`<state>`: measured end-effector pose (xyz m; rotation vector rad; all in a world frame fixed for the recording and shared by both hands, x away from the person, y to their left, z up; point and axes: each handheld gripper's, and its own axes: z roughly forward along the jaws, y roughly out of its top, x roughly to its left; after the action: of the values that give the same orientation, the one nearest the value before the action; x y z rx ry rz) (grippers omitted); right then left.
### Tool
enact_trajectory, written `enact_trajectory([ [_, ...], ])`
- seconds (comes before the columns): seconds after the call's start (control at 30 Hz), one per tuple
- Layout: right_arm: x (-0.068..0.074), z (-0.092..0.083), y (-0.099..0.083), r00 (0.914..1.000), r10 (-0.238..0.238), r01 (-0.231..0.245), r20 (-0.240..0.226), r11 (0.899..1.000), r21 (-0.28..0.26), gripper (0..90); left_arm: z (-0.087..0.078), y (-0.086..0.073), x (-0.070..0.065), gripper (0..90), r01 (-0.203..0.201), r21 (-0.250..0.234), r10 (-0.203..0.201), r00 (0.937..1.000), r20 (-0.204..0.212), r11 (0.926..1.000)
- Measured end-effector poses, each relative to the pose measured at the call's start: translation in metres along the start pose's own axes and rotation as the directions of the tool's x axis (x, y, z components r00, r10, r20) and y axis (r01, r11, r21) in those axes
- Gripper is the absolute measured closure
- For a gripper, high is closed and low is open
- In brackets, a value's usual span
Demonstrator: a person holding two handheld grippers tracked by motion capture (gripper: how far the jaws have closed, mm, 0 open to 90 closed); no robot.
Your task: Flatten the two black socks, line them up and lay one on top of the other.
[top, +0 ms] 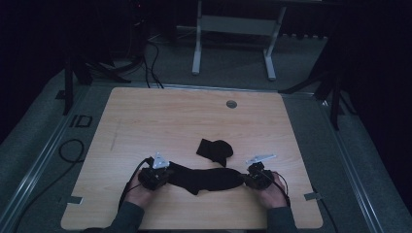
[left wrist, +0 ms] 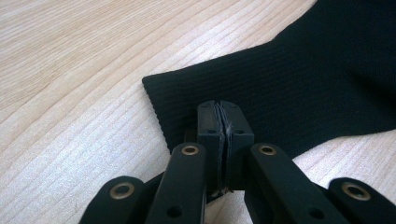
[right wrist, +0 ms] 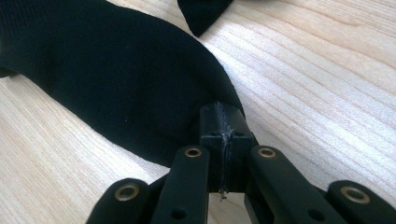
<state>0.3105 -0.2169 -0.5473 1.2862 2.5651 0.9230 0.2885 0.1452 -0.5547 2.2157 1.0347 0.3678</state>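
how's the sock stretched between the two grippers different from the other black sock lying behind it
The stretched sock lies long and flat across the table; the other sock sits crumpled in a small bunch.

The stretched sock is pinched at both ends, cuff in the left gripper and toe in the right gripper; the other sock lies free, untouched.

Laid out, the stretched sock covers more table than the other sock.

Both are black.

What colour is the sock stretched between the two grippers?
Black, with a ribbed-knit cuff; the sock shows best in the left gripper view.
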Motion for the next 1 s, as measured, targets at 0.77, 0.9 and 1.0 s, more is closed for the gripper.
enact_trajectory([
  [0.77,0.004,-0.001,0.046,0.9917,-0.021,0.039,0.127,0.989,-0.143,67.1,0.001,-0.001,-0.003,86.2,0.006,-0.016,-0.006,0.9999,-0.008,0.9999],
  [0.9,-0.004,0.009,0.064,0.9916,0.016,0.004,0.128,0.989,-0.150,65.5,0.001,-0.001,-0.003,86.0,0.007,-0.016,-0.007,0.9999,-0.008,0.9998],
  [1.0,-0.010,0.016,0.074,0.9922,0.045,-0.026,0.116,0.988,-0.155,64.8,0.002,0.000,-0.002,85.9,0.006,-0.017,-0.007,1.0000,-0.006,0.9998],
])
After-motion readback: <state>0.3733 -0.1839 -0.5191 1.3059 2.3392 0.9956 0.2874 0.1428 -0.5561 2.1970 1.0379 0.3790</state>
